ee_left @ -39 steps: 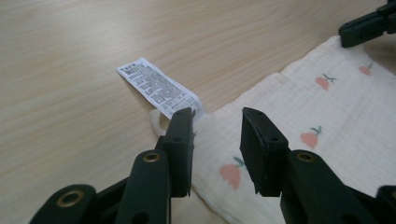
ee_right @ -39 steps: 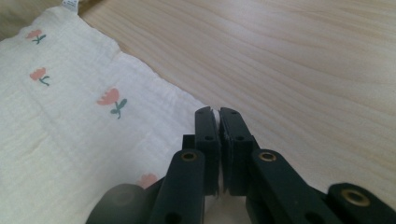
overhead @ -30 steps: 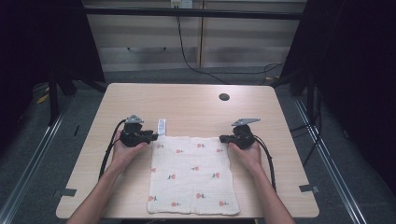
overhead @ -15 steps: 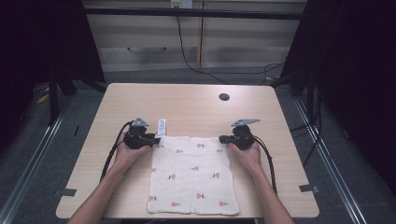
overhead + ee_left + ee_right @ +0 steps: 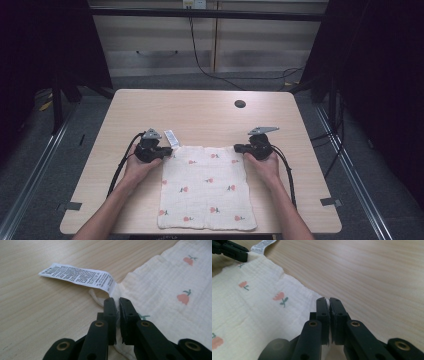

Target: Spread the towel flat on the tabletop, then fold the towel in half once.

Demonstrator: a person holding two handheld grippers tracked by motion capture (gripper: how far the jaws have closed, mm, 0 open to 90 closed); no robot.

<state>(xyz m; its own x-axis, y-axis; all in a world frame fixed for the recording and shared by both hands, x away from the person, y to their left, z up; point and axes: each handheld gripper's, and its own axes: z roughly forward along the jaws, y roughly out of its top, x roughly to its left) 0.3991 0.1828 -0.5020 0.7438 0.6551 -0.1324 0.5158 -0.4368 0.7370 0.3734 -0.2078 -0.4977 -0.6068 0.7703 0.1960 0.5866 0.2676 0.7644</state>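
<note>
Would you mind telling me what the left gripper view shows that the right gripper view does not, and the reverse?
The left gripper view alone makes the printed lines on the white care label readable, and shows the left gripper shut on the cloth beside it. The right gripper view alone shows the right gripper shut on the cloth's opposite far corner. Both show the cream flower-print cloth, the label and the wooden table.

Dark round hole [image 5: 240,104] near table [image 5: 200,115] far edge; cables [image 5: 200,55] on floor.
</note>
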